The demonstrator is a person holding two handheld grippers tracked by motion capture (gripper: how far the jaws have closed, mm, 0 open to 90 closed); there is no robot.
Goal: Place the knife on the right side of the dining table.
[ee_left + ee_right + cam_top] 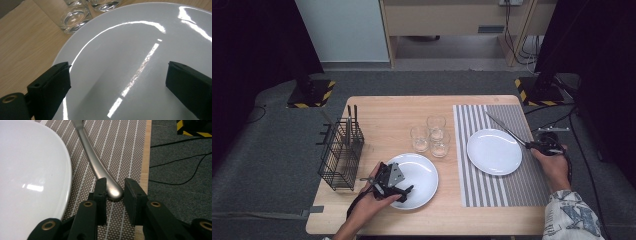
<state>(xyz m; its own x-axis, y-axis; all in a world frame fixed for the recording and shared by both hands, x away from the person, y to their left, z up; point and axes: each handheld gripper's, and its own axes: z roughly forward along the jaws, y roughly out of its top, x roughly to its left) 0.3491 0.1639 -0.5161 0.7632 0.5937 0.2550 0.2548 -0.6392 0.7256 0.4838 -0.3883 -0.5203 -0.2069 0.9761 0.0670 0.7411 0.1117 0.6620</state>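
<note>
Grey carpet all round and a light wooden bench point(382, 107) in the middle, with a striped grey placemat point(532, 175) on its right side. Right gripper point(115, 188) has its jaws set either side of the rounded handle end of a long silver metal knife point(98, 165) lying on the mat just beside a round white plate point(30, 175); the left jaw seems to touch it, the right one has a small gap, so not clamped yet. That polished, tapered tip looks likely to squirt out or pivot into the plate rim if squeezed this far back. Left gripper point(117, 82) hovers wide open over another glossy white plate point(140, 32), close to three clear drinking glasses point(75, 18), so a sloppy swing could clip them.
</note>
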